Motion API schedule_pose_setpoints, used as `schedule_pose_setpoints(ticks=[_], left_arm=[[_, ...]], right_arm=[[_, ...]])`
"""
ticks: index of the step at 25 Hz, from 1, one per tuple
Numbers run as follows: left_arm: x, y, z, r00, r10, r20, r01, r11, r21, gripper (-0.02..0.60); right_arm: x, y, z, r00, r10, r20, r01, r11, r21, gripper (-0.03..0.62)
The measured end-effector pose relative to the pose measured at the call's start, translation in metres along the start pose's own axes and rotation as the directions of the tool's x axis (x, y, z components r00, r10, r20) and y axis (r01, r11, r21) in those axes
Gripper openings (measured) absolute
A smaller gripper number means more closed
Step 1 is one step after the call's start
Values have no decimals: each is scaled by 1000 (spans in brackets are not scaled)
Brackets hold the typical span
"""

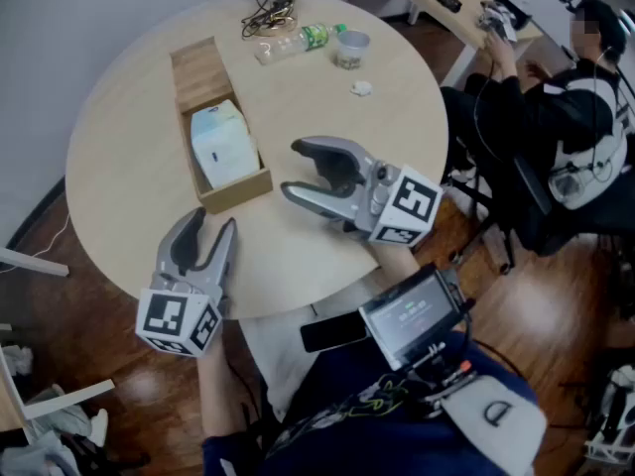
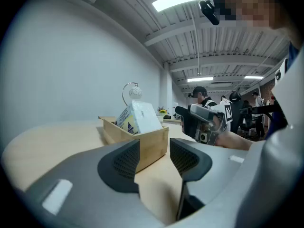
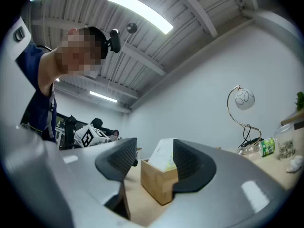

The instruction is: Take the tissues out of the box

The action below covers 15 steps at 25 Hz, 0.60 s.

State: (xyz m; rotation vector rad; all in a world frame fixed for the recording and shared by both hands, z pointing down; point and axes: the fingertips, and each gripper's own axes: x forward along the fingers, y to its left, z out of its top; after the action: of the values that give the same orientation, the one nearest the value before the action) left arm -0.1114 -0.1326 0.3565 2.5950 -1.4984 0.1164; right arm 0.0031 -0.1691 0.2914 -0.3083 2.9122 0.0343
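A long wooden box (image 1: 206, 87) lies on the round table (image 1: 129, 167). A pale tissue pack (image 1: 222, 144) leans inside its near end, seen also in the left gripper view (image 2: 139, 118) and the right gripper view (image 3: 163, 156). My left gripper (image 1: 206, 232) sits at the table's near edge, a short way in front of the box, jaws open and empty. My right gripper (image 1: 290, 171) hovers just right of the box's near corner, jaws open, nothing between them. The box (image 2: 142, 141) stands beyond the left gripper (image 2: 154, 158); the box (image 3: 159, 180) shows between the right gripper (image 3: 154, 160) jaws, farther off.
At the table's far side lie a plastic bottle (image 1: 296, 40), a small cup (image 1: 351, 48), tangled cables (image 1: 266, 10) and a crumpled scrap (image 1: 362, 88). A seated person (image 1: 556, 117) is at the right by another desk. A phone-like device (image 1: 412, 310) hangs at my chest.
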Motion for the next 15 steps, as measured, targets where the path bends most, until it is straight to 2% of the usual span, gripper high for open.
schedule_pose_setpoints(ticks=[6, 15], left_arm=[[-14, 9, -2, 999, 40, -22, -40, 999, 7, 204], [-8, 6, 2, 1000, 28, -7, -28, 1000, 14, 204]], right_arm=[[15, 6, -5, 1000, 15, 18, -15, 1000, 10, 204], [14, 6, -3, 1000, -9, 5, 9, 1000, -7, 204]])
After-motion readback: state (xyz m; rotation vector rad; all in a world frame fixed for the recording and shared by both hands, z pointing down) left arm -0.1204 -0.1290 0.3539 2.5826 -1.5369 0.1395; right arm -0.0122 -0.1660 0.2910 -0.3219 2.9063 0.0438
